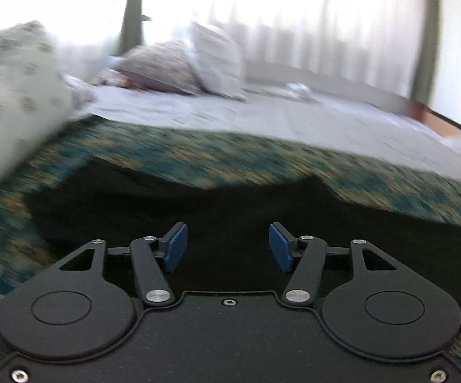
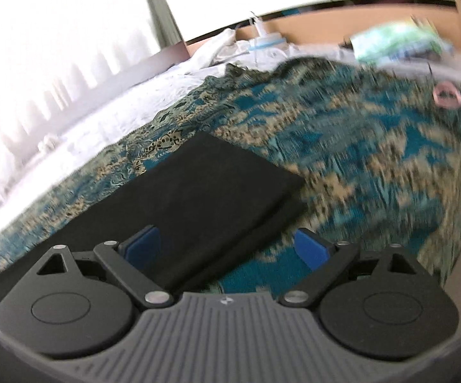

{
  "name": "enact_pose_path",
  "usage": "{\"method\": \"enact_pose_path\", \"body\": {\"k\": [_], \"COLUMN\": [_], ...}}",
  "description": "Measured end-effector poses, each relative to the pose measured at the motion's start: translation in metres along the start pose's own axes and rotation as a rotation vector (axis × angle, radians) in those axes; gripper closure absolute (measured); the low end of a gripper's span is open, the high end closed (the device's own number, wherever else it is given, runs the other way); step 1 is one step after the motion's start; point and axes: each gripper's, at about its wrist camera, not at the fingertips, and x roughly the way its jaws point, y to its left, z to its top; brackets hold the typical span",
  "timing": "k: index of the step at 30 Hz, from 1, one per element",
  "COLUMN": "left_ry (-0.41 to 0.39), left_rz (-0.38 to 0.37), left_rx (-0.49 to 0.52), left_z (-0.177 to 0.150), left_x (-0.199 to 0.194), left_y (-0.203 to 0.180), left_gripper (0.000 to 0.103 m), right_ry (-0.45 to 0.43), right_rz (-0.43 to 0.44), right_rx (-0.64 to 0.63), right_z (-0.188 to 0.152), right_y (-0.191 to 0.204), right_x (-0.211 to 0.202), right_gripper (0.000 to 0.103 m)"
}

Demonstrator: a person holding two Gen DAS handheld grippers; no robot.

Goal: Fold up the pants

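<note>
Teal-and-tan patterned bedspread (image 2: 342,159) covers the bed's near edge, carrying the folded black fabric pants (image 2: 198,185) flat for the next fold. Left tongs (image 1: 227,242) and right tongs (image 2: 227,249) hover apart above them, gripping nothing.

I saw a teal patterned bedspread (image 2: 374,166) over a white sheet (image 1: 262,118), pillows (image 1: 179,67) near bright curtains (image 1: 326,16) (all blurred), and a pink ring (image 2: 447,95).
</note>
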Motion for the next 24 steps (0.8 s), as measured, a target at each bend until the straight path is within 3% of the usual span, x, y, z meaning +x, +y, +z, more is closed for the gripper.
{"method": "enact_pose_path", "body": {"k": [5,10,19,24], "left_ry": [0.066,0.132,0.11,0.107], "left_rz": [-0.045,-0.03,-0.024,-0.034], "left_rx": [0.086,0.066,0.135,0.14], "left_z": [-0.029,-0.049,-0.061,-0.062], "left_x": [0.011,0.025,0.035,0.037], "left_y": [-0.042,-0.044,-0.046,-0.045], "left_gripper": [0.046,0.042,0.027,0.023], "right_ry": [-0.005,0.026,0.06,0.049], "right_rz": [0.037,-0.006,-0.106,-0.063], "right_rx": [0.033,0.028,-0.094,-0.053], "right_z": [-0.001,0.009,0.013,0.016], "right_y": [-0.007,-0.005,0.026,0.03], "right_x": [0.001,0.022,0.053,0.056], "right_gripper": [0.005,0.003,0.001,0.002]}}
